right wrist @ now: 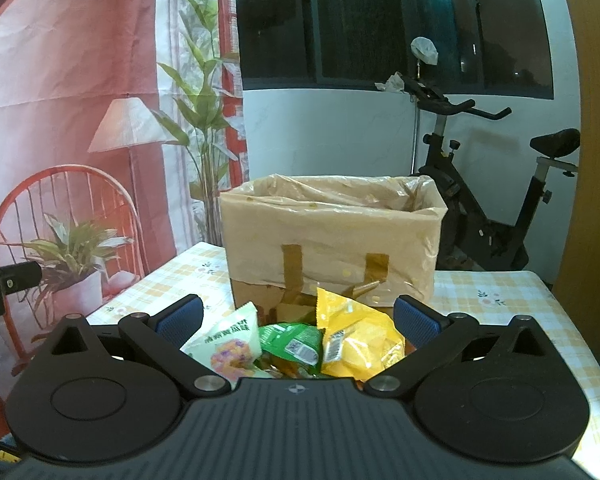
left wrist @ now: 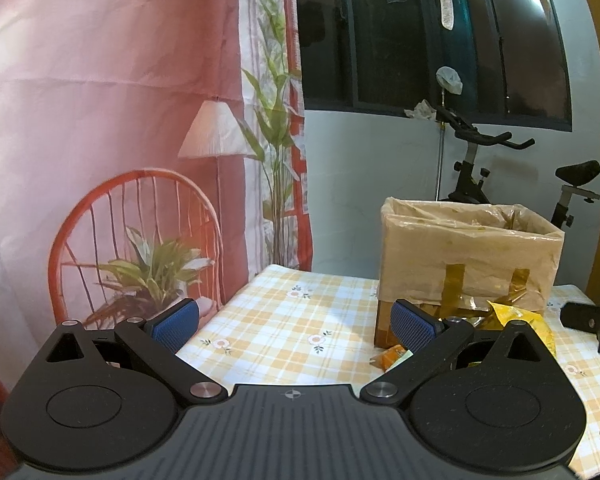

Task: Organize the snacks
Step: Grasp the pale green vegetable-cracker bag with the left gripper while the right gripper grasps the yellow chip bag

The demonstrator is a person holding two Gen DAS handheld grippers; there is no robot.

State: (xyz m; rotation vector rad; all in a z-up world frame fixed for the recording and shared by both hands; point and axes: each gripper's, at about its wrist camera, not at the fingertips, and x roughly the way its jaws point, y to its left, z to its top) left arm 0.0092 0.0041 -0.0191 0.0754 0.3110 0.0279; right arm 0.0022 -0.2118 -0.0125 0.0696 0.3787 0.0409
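A cardboard box [right wrist: 332,248] lined with a clear plastic bag stands on the checked table; it also shows in the left wrist view [left wrist: 468,256]. In front of it lies a pile of snack packets: a white one [right wrist: 228,348], a green one [right wrist: 294,342] and a yellow one [right wrist: 356,340]. My right gripper [right wrist: 296,320] is open, its fingers either side of the pile, holding nothing. My left gripper [left wrist: 294,320] is open and empty over bare tablecloth, left of the box. A yellow packet [left wrist: 524,320] and a small orange one [left wrist: 390,356] show beside its right finger.
The table [left wrist: 284,320] has a yellow checked cloth; its left edge runs along a printed backdrop. An exercise bike [right wrist: 480,208] stands behind the table by the window. The other gripper's black body shows at the right edge in the left wrist view [left wrist: 592,320].
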